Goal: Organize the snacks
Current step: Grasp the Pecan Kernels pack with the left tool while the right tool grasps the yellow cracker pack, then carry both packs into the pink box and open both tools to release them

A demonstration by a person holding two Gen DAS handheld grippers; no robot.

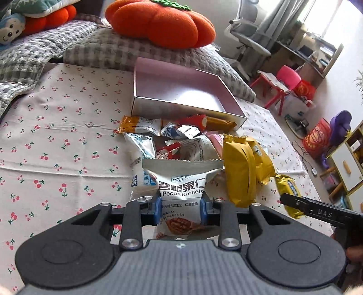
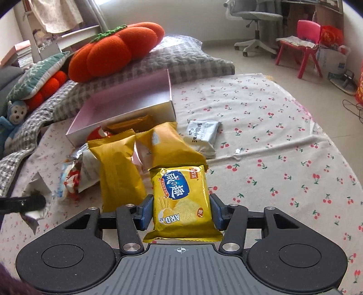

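Note:
My left gripper (image 1: 180, 207) is shut on a white pecan kernels packet (image 1: 181, 192), held just above the snack pile (image 1: 177, 140). My right gripper (image 2: 181, 210) is shut on a yellow cracker packet (image 2: 182, 199); it also shows in the left wrist view (image 1: 289, 195). An open pink box (image 1: 181, 90) lies beyond the pile; the right wrist view (image 2: 127, 106) shows it too. Two plain yellow packets (image 2: 120, 168) lie between the grippers. A white packet (image 2: 203, 133) lies apart to the right.
The snacks lie on a cherry-print cloth (image 1: 56, 140). A grey checked cushion (image 1: 113, 50) with an orange pumpkin plush (image 1: 158, 20) sits behind the box. A red child's chair (image 2: 304, 45) and office chair (image 2: 254, 20) stand on the floor beyond.

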